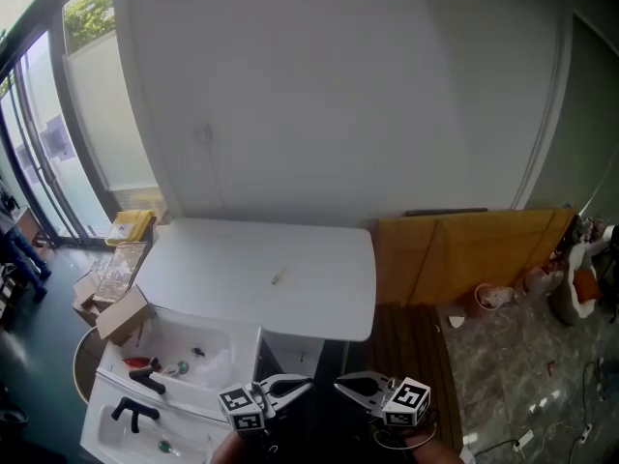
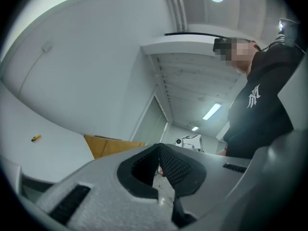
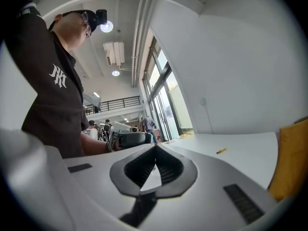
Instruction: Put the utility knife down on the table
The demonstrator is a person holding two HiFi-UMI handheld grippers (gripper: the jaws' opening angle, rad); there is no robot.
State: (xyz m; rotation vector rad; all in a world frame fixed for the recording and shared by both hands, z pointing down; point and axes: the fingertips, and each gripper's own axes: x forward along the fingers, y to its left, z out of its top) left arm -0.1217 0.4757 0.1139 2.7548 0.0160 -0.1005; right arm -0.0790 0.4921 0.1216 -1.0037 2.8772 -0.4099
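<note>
The utility knife (image 1: pixel 278 277), small and yellow, lies near the middle of the white table (image 1: pixel 213 259). It also shows as a tiny yellow sliver in the left gripper view (image 2: pixel 36 138) and in the right gripper view (image 3: pixel 221 150). Both grippers hang low in the head view, well in front of the table's near edge and away from the knife. My left gripper (image 1: pixel 308 384) is shut with nothing between its jaws, tip pointing right. My right gripper (image 1: pixel 338 385) is shut and empty too, tip pointing left, so the two tips nearly face each other.
White basin units (image 1: pixel 179 351) with black taps (image 1: pixel 145 380) stand below the table's left front. Cardboard boxes (image 1: pixel 121 312) sit at the left. A wooden board (image 1: pixel 464 254) leans to the right of the table. A white wall (image 1: pixel 338 85) rises behind it. The person's dark shirt (image 3: pixel 53 95) fills part of both gripper views.
</note>
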